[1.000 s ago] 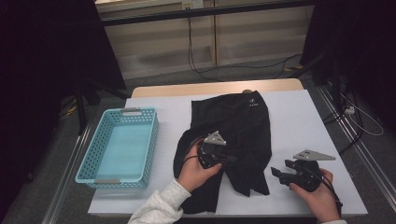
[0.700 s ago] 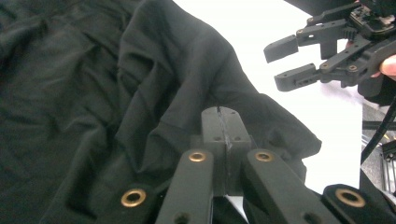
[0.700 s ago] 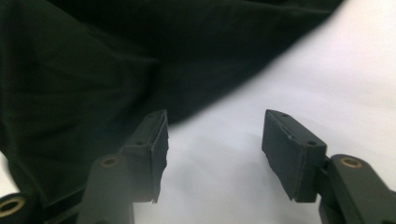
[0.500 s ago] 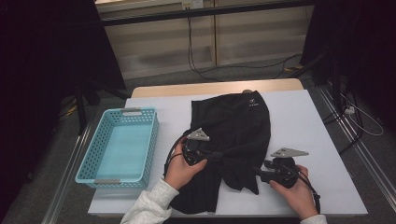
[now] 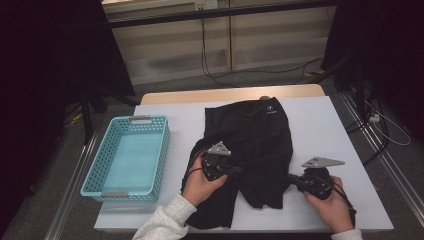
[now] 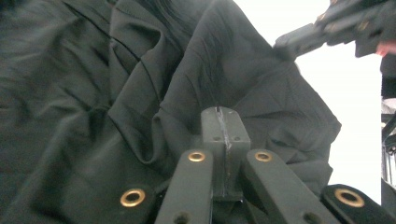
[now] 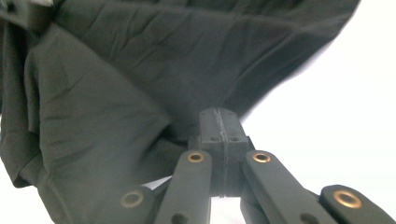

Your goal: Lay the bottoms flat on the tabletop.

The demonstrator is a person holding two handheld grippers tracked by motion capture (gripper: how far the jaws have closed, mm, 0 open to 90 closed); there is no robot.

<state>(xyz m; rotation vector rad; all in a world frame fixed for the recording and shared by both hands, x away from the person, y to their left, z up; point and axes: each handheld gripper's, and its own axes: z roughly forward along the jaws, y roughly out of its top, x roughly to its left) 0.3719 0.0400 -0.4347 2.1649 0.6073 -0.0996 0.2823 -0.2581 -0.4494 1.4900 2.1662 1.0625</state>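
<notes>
Right hand-held gripper (image 5: 291, 179) newly clamped on black garment's (image 5: 260, 140) edge.

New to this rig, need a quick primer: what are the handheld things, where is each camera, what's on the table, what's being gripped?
A person holds a two-jaw claw in each hand. The high view looks down on the white table: left claw, right claw, black shorts, a light blue basket at the left. The other two views ride on the claws, looking along their black jaws. The left claw is shut on the shorts' fabric. The right claw has just closed at the shorts' edge; it seems to pinch the cloth.
</notes>
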